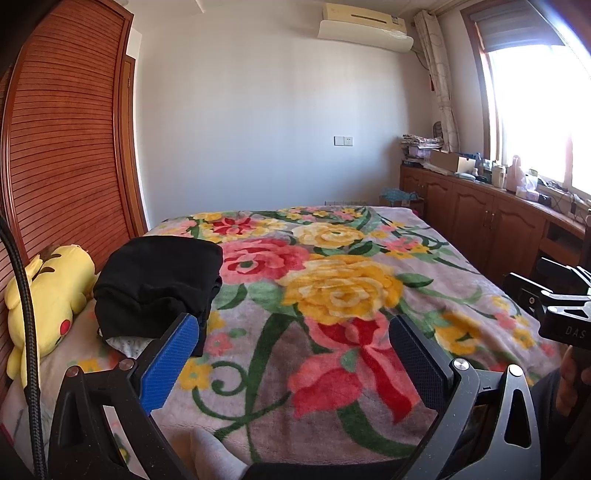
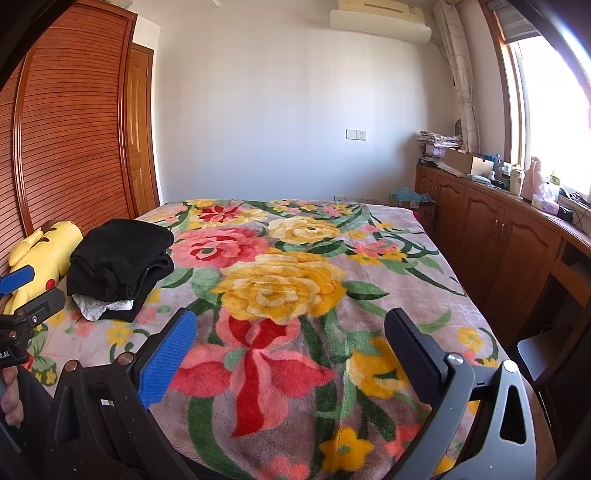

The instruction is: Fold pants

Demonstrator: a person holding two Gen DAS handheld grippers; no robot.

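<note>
A floral blanket covers the bed. A yellow plush toy lies beside the slatted wooden wardrobe. An air conditioner hangs on the white wall above a wall socket. Wooden cabinets bearing assorted clutter run beneath the bright window, beside a patterned curtain.

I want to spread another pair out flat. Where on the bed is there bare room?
The floral fleece blanket lies bare from the folded black pants across to the edge by the wooden cabinets. It is crowded at the left: the pants and the yellow plush toy by the slatted wardrobe.
</note>
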